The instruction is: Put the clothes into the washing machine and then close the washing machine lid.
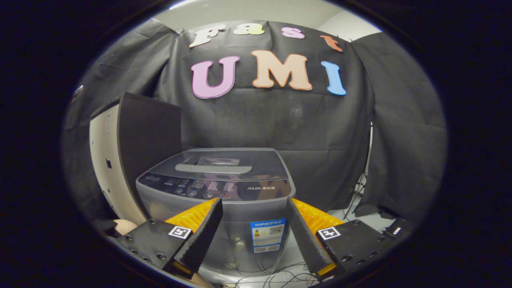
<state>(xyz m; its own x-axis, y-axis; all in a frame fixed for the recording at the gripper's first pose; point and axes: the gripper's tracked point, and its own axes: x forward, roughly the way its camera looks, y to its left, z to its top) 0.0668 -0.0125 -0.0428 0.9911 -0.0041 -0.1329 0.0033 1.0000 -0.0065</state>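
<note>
Grey top-loading washing machine (pixel 216 188) with its dark glossy lid (pixel 224 162) shut flat, straight ahead at twelve o'clock beyond the fingers, gripper (pixel 254 208) spread wide and holding nothing, black ridged fingers (pixel 204 234) framing the machine's front, dark cabinet (pixel 136 140) at ten o'clock.

The washing machine (pixel 218 192) is showing a closed lid (pixel 224 163), so the drum inside is staying out of sight. The control panel (pixel 208 187) markings are reading too small to make out — the same goes for the sticker (pixel 267 236) on the front. The gripper (pixel 254 228), jaws apart with nothing between them, is covering the machine's lower corners, and its base is getting lost among the cables (pixel 276 272).
</note>
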